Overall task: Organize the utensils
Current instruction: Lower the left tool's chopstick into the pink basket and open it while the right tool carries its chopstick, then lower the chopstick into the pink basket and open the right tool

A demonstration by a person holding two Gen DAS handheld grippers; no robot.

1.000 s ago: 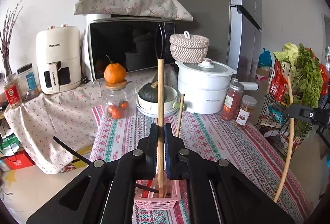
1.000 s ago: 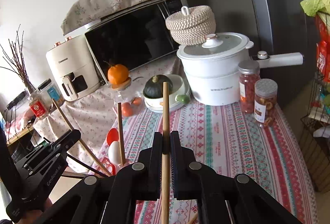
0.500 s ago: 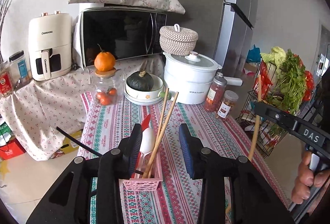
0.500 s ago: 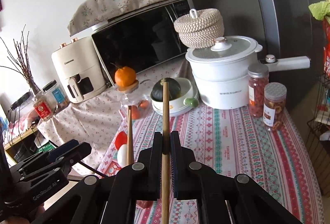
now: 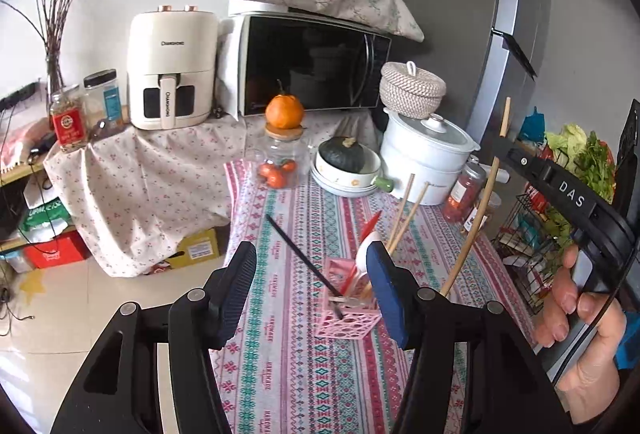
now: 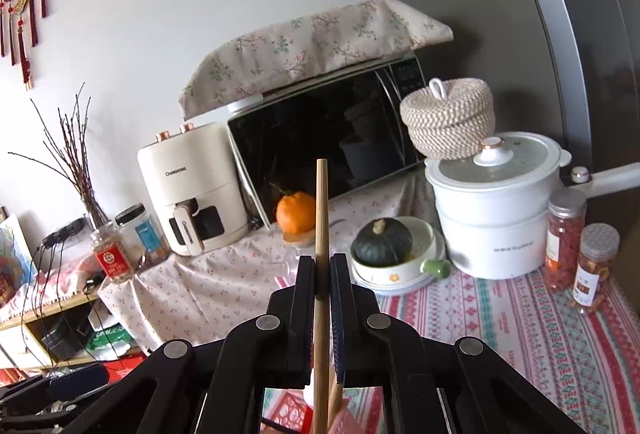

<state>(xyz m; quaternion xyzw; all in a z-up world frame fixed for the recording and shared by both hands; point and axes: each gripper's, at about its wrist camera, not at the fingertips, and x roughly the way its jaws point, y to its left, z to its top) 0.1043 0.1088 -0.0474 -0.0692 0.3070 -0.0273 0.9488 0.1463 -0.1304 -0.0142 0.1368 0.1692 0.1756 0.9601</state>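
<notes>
A pink perforated utensil basket (image 5: 347,318) stands on the striped tablecloth. It holds two wooden chopsticks (image 5: 403,215), a red and white spoon (image 5: 365,246) and a black chopstick (image 5: 298,252) leaning left. My left gripper (image 5: 312,290) is open and empty, above and just in front of the basket. My right gripper (image 6: 321,284) is shut on a wooden chopstick (image 6: 322,210) held upright; it also shows in the left wrist view (image 5: 476,222), with its lower end near the basket's right side.
A white pot (image 5: 426,154), a bowl with a dark squash (image 5: 345,159), a jar topped by an orange (image 5: 283,146) and two spice jars (image 6: 576,258) stand at the back of the table. A microwave (image 5: 312,62) and air fryer (image 5: 170,68) are behind. A vegetable rack (image 5: 560,202) is at the right.
My left gripper opened, let its wooden chopstick go into the basket, then drew back and up. My right gripper brought its chopstick closer to the basket.
</notes>
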